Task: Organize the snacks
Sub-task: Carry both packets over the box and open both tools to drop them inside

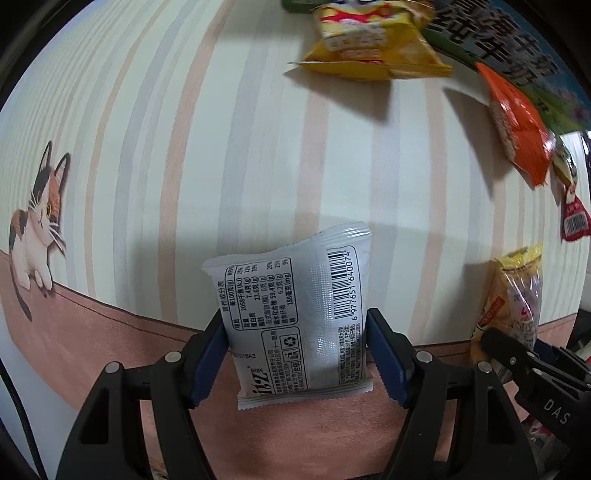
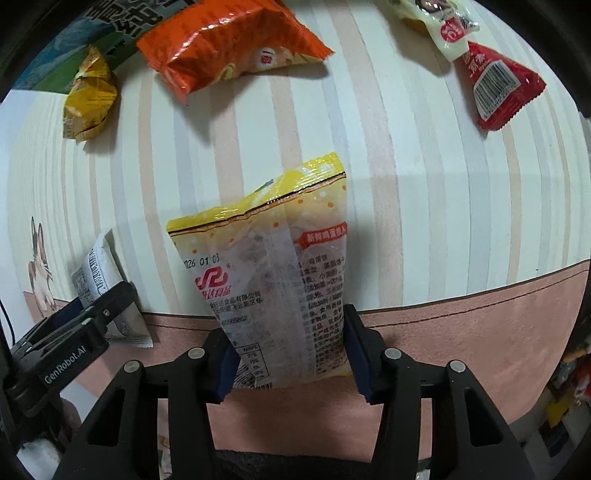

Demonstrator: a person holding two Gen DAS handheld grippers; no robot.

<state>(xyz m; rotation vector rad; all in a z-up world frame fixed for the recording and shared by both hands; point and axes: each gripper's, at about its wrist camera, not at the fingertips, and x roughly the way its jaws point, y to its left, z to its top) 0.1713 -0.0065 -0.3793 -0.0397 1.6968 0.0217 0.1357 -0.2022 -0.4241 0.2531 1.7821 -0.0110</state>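
My left gripper [image 1: 297, 356] is shut on a silver-white snack packet [image 1: 291, 314], back side up with a barcode, held above the striped tablecloth. My right gripper [image 2: 290, 350] is shut on a yellow and clear snack packet [image 2: 273, 273]. The two grippers are side by side: the right one with its yellow packet [image 1: 513, 299] shows at the right edge of the left wrist view, and the left one with the silver packet [image 2: 99, 280] shows at the left of the right wrist view.
Farther back on the striped cloth [image 2: 406, 166] lie an orange bag [image 2: 229, 44], a yellow bag [image 2: 88, 99], a red sachet [image 2: 498, 85] and a cream packet [image 2: 439, 26]. A blue-green box [image 1: 517, 48] stands behind. A pink band [image 2: 480, 332] with a cat print [image 1: 37, 221] edges the cloth.
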